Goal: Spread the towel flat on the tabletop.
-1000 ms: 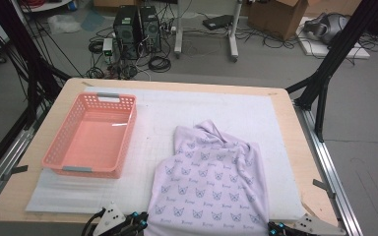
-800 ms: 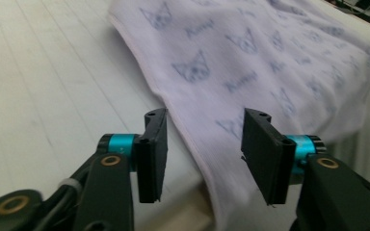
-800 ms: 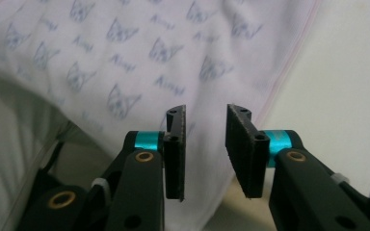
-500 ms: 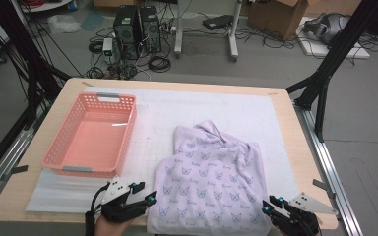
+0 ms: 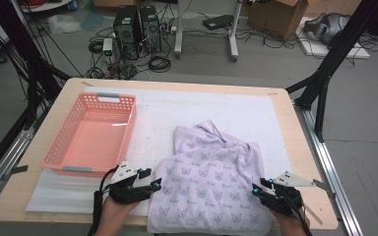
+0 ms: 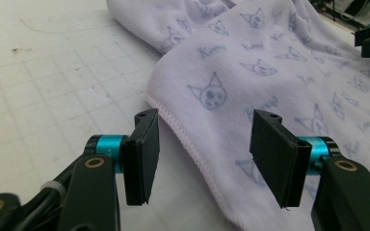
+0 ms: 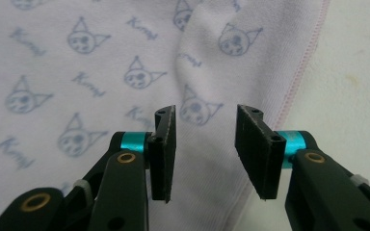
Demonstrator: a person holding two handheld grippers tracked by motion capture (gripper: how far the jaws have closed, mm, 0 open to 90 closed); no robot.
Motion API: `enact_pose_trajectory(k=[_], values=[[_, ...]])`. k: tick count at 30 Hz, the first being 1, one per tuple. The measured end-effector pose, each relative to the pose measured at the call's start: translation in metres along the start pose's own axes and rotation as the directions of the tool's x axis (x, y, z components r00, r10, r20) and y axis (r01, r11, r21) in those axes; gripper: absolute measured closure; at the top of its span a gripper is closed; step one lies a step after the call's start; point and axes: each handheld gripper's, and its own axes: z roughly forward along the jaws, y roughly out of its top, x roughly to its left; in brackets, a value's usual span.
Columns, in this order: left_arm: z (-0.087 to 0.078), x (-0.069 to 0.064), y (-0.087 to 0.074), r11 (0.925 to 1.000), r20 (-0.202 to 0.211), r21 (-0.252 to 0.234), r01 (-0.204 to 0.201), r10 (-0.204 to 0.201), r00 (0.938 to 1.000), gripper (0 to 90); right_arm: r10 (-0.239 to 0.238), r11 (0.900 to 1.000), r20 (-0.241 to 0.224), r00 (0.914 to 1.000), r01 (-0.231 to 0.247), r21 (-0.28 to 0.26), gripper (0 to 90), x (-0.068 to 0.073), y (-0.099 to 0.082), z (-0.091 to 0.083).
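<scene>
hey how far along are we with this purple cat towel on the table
Early. Done so far: the towel lies rumpled on the white mat. In hand: the left gripper and right gripper sit at its two side edges; their jaws have just been opening and grip nothing. Left: probably folding it, perhaps into the pink basket, which has nothing in it.

text: "Kuromi"-like cursive word, only partly legible | on: lilac blanket (image 6: 289, 62) | repeats: all over the cloth, between printed cat-like faces
</scene>
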Motion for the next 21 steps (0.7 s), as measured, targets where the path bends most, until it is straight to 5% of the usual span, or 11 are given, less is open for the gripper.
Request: enact_pose_trajectory(k=[6, 10, 13, 14, 15, 21], values=[[0.020, 0.007, 0.008, 0.9994, 0.013, 0.032, -0.011, 0.011, 0.9999, 43.2, 0.019, 0.9981, -0.001, 0.9998, -0.019, 0.059, 62.6, -0.009, 0.003, 0.016], [0.026, 0.007, 0.010, 0.9963, 0.022, 0.086, -0.012, 0.010, 0.9997, 44.4, 0.022, 0.9984, -0.004, 0.9997, -0.022, 0.051, 72.2, -0.014, 0.003, 0.016], [0.028, 0.004, 0.010, 0.9930, 0.032, 0.113, -0.034, 0.031, 0.9990, 64.0, 0.025, 0.9983, -0.012, 0.9996, -0.024, 0.054, 85.1, -0.016, 0.002, 0.014], [0.032, -0.001, 0.009, 0.9818, 0.029, 0.176, -0.070, 0.066, 0.9974, 77.1, 0.017, 0.9980, -0.015, 0.9997, -0.016, 0.061, 86.9, -0.016, 0.002, 0.012], [0.032, -0.007, 0.009, 0.9759, 0.014, 0.186, -0.114, 0.113, 0.9935, 82.2, 0.010, 0.9979, -0.013, 0.9999, -0.009, 0.064, 87.3, -0.016, 0.001, 0.012], [0.017, -0.012, 0.001, 0.9781, 0.038, 0.187, -0.092, 0.086, 0.9956, 86.3, 0.021, 0.9945, -0.039, 0.9990, -0.017, 0.103, 88.2, -0.012, -0.007, -0.006]])
